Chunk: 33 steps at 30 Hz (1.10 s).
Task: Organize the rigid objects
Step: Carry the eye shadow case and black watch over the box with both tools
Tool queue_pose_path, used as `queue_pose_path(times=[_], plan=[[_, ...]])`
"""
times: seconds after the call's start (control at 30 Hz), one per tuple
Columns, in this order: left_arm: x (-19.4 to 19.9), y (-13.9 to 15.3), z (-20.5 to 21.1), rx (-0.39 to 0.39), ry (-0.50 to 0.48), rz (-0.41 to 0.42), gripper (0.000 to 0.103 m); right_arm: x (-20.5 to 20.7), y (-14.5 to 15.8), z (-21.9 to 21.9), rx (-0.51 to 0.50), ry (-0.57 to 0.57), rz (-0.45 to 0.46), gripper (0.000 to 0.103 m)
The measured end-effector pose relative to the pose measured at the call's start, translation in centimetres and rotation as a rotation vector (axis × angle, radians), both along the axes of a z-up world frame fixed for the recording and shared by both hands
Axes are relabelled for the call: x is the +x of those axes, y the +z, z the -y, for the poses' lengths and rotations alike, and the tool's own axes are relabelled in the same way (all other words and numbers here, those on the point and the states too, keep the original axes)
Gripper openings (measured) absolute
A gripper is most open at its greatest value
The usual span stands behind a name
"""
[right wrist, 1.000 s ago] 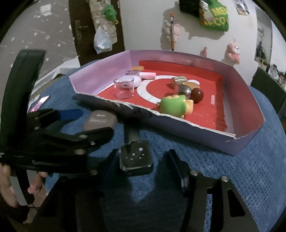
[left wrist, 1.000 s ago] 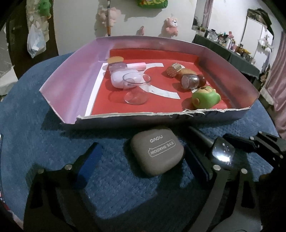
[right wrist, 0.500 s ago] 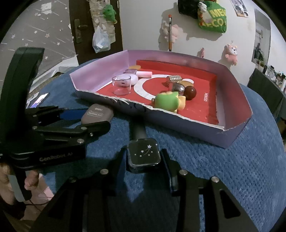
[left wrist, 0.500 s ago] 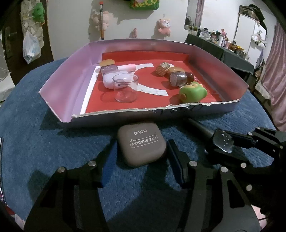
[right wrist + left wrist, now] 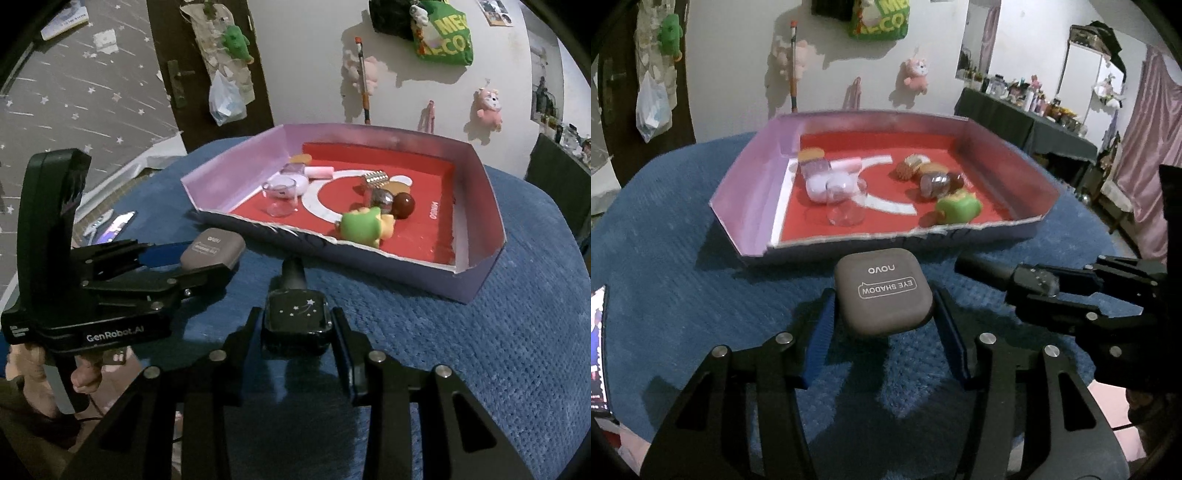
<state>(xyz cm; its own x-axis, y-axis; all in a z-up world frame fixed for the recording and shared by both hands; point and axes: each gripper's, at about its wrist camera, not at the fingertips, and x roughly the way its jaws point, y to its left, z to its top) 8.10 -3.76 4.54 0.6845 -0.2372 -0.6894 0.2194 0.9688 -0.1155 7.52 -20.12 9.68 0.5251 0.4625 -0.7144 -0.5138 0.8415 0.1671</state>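
Note:
My left gripper [image 5: 884, 310] is shut on a brown eye shadow case [image 5: 883, 291] and holds it above the blue cloth, just in front of the tray [image 5: 750, 195]. The case also shows in the right wrist view [image 5: 213, 252]. My right gripper [image 5: 297, 325] is shut on a black nail polish bottle [image 5: 297, 319] with star print, also lifted off the cloth; it appears in the left wrist view [image 5: 1030, 282]. The red-floored tray [image 5: 476, 280] holds a clear cup [image 5: 846, 205], a green toy [image 5: 956, 208], a brown ball [image 5: 403, 205] and several small items.
A blue cloth [image 5: 683, 280] covers the round table. A phone [image 5: 118, 223] lies on it at the left. Plush toys and a green bag [image 5: 443, 37] hang on the wall behind. A cluttered dark shelf [image 5: 1027, 110] stands at the right.
Both grippers closed on their objects and lifted them: the left on the eye shadow case, the right on the nail polish bottle. Both views rose and pulled back slightly from the tray.

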Motion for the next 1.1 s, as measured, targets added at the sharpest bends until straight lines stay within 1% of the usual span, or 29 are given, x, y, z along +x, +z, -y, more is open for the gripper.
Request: queue_pose_path(times=[0.2, 0.37, 0.57, 0.67, 0.77, 0.87, 0.97, 1.1], plan=[[-0.1, 1.6, -0.1, -0.016, -0.006, 0.041, 0.050, -0.4, 1.2, -0.4, 0.015, 0.020, 0.017, 0.038], [0.6, 2.7, -0.2, -0.013, -0.002, 0.067, 0.050, -0.3, 2.5, -0.5, 0.041, 0.028, 0.038, 0.038], [2.2, 3.4, -0.6, -0.013, 0.003, 0.071, 0.050, 0.5, 4.1, -0.7, 0.037, 0.023, 0.088, 0.038], [3.6, 3.3, -0.8, -0.017, -0.004, 0.042, 0.050, 1.4, 4.3, -0.8, 0.024, 0.017, 0.099, 0.038], [5.1, 2.8, -0.9, -0.031, -0.019, -0.003, 0.050, 3.0, 4.0, -0.9, 0.017, 0.014, 0.080, 0.038], [6.1, 2.0, -0.9, -0.034, -0.032, -0.046, 0.050, 4.7, 3.5, -1.0, 0.013, 0.012, 0.048, 0.038], [7.1, 1.4, -0.8, -0.037, -0.049, -0.086, 0.050, 6.5, 2.9, -1.1, 0.028, 0.018, -0.002, 0.038], [8.2, 0.5, -0.8, -0.040, -0.066, -0.138, 0.049, 8.1, 2.2, -1.5, 0.036, 0.022, -0.055, 0.038]])
